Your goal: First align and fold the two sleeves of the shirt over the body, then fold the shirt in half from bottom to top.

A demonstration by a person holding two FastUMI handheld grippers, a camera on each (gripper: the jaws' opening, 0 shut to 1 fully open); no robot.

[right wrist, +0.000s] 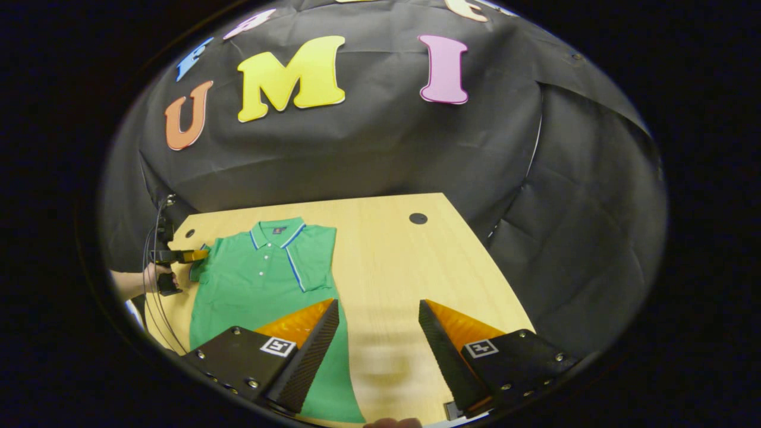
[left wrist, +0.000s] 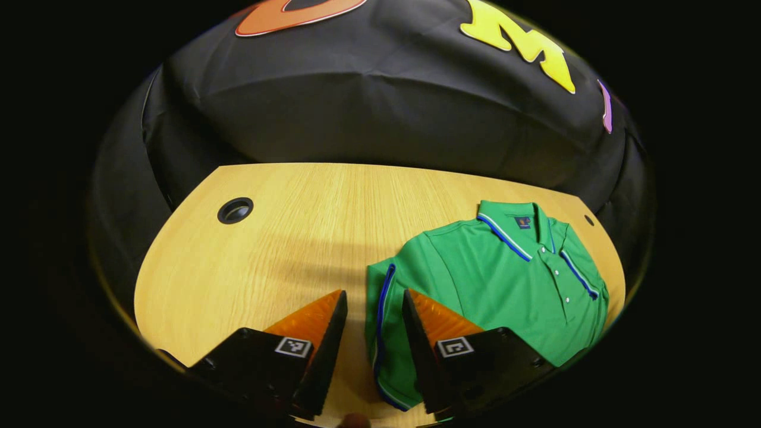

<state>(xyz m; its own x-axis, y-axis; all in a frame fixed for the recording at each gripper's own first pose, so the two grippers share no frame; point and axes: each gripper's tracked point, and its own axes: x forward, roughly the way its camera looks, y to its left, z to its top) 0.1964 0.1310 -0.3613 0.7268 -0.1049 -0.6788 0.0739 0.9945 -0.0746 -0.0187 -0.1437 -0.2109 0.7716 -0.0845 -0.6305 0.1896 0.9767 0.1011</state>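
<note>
both grippers point(left wrist: 374, 303) point(right wrist: 379, 312) gape — green shirt point(right wrist: 261, 279) flat

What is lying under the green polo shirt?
The green polo shirt lies flat on the wooden table. Bare wood shows all around it. Whatever is beneath the fabric itself is covered and cannot be seen.

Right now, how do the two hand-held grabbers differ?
The left gripper has its jaws closer together; the right gripper has them wider apart. The left gripper frames the blue-trimmed sleeve edge of the green shirt; the right gripper's gap lies over the bare table beside the shirt. Both are open and hold nothing.
</note>
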